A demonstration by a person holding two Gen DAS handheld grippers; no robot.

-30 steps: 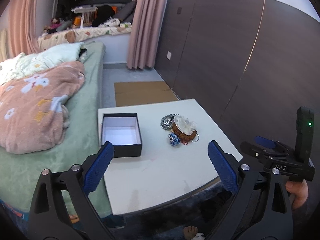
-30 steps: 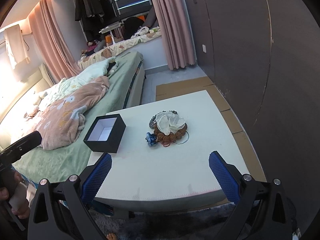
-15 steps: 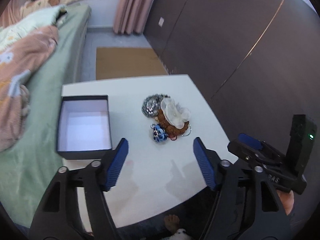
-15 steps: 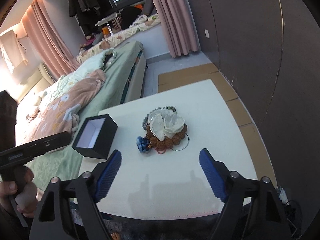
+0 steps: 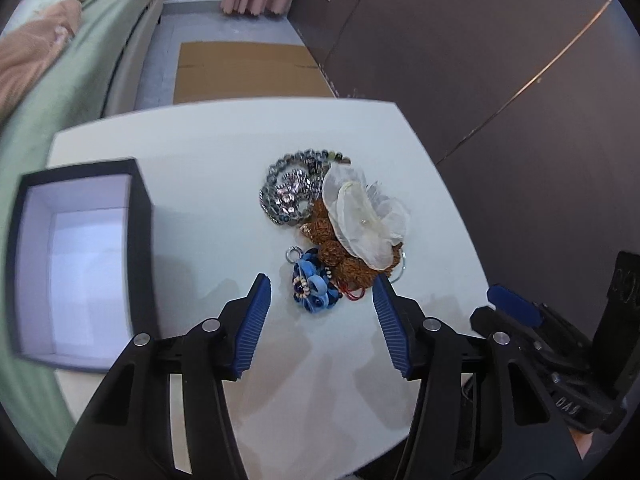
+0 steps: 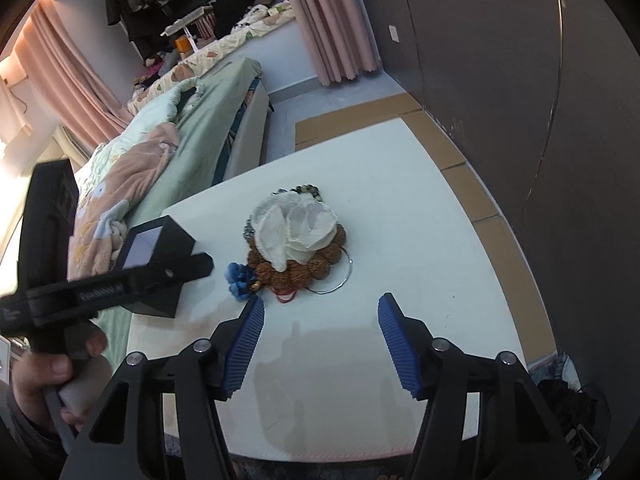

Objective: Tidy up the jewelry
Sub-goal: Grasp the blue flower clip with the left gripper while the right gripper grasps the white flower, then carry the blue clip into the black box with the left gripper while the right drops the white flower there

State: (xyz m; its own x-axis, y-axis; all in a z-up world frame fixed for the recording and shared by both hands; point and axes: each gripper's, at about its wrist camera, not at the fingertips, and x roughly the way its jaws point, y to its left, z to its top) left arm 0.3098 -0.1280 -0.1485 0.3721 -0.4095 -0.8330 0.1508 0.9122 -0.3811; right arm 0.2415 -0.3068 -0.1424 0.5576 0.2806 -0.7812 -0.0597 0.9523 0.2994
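Observation:
A jewelry pile lies mid-table: a blue flower piece [image 5: 314, 286], a brown bead bracelet [image 5: 340, 258], a white fabric flower [image 5: 366, 216] on top and a grey bead strand [image 5: 290, 196]. An open black box [image 5: 80, 256] with a white lining stands at the left. My left gripper [image 5: 322, 292] is open, its pads either side of the blue piece, just above the table. My right gripper [image 6: 320, 316] is open and empty, short of the pile. The pile also shows in the right wrist view, with the white flower [image 6: 298, 228] and the blue piece [image 6: 240, 274].
The white table [image 5: 224, 152] stands between a bed with a green sheet [image 6: 200, 128] at the left and a dark panelled wall [image 5: 500, 80] at the right. Cardboard [image 5: 248, 72] lies on the floor beyond. The box also shows in the right wrist view [image 6: 160, 240].
Both grippers have moved forward and down toward the pile. The left one has narrowed and now straddles the blue piece. The right one has narrowed a little.

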